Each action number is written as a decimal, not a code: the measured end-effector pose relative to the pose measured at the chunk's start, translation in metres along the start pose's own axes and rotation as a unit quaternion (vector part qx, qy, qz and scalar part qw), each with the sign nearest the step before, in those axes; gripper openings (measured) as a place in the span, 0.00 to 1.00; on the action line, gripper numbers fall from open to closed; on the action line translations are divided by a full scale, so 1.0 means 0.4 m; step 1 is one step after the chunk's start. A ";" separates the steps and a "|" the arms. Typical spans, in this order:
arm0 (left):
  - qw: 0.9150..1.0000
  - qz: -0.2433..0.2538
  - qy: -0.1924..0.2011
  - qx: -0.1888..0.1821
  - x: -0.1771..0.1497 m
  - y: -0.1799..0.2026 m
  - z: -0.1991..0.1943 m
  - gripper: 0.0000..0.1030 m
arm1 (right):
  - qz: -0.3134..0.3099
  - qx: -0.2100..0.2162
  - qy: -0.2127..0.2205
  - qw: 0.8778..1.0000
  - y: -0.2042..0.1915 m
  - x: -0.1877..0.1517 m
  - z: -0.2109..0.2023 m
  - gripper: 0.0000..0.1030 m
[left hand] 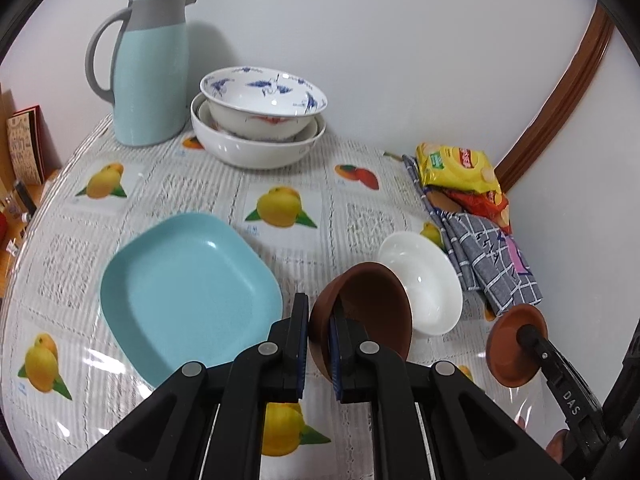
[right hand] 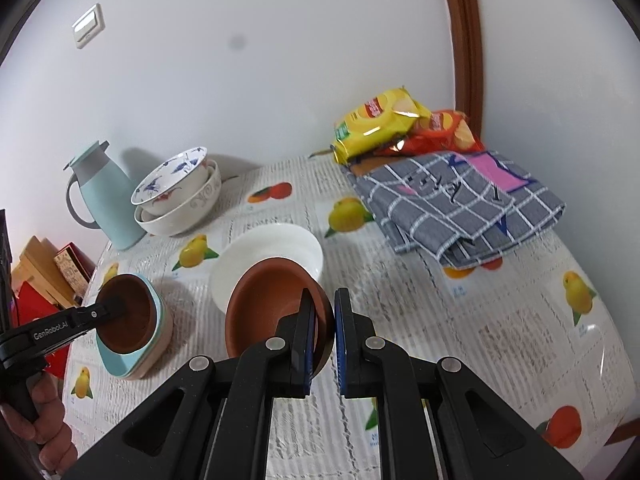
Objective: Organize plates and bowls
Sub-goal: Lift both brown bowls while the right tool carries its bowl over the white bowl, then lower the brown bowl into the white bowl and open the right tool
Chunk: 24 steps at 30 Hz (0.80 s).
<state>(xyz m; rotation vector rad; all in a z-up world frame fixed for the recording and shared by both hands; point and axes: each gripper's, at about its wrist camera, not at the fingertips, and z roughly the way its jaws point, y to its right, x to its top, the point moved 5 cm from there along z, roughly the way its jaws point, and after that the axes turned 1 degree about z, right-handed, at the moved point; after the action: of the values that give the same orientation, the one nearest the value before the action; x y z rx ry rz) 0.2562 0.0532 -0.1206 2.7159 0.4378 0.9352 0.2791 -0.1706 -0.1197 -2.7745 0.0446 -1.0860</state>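
The counter (left hand: 168,184), covered by a clear-coated cloth printed with fruit, carries everything here. At its back, by the wall, stands a tall pale-blue thermal jug with a grey handle (left hand: 150,76). Just beside the jug sits a stack of white ceramic bowls (left hand: 256,148), the top one painted with blue birds (left hand: 264,96).

Nearer the middle lies a square pale-blue plastic plate (left hand: 188,292), flat on the cloth. To its right rests a plain white ceramic bowl (left hand: 424,280), and beyond that a folded grey checked cloth (left hand: 480,256) with a yellow snack bag (left hand: 456,168) and a red snack bag (left hand: 480,200) lying partly on it.

The left claw (left hand: 320,344) is clamped on the rim of a brown round bowl (left hand: 368,308), one finger inside and one outside; the bowl is tilted and lifted off the counter, between the blue plate and the white bowl.

The right claw (right hand: 322,344) is clamped on the rim of a second brown round dish (right hand: 272,304), shallower, also tilted and raised, in front of the white bowl. In the left wrist view it shows well to the right, near the counter edge.
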 end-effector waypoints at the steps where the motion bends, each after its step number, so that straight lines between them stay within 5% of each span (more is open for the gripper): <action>1: 1.000 0.002 0.003 0.000 0.006 0.000 -0.003 0.09 | -0.003 -0.002 0.001 1.000 -0.006 0.005 0.003 0.09; 24: 1.000 0.022 0.018 0.013 0.097 -0.024 0.056 0.09 | -0.025 -0.030 -0.031 0.999 -0.050 0.060 0.170 0.09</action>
<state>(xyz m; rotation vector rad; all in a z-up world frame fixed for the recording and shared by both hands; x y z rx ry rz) 0.2976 0.0729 -0.1192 2.7471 0.4011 0.9978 0.3420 -0.1435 -0.1497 -2.8745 0.0014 -1.0262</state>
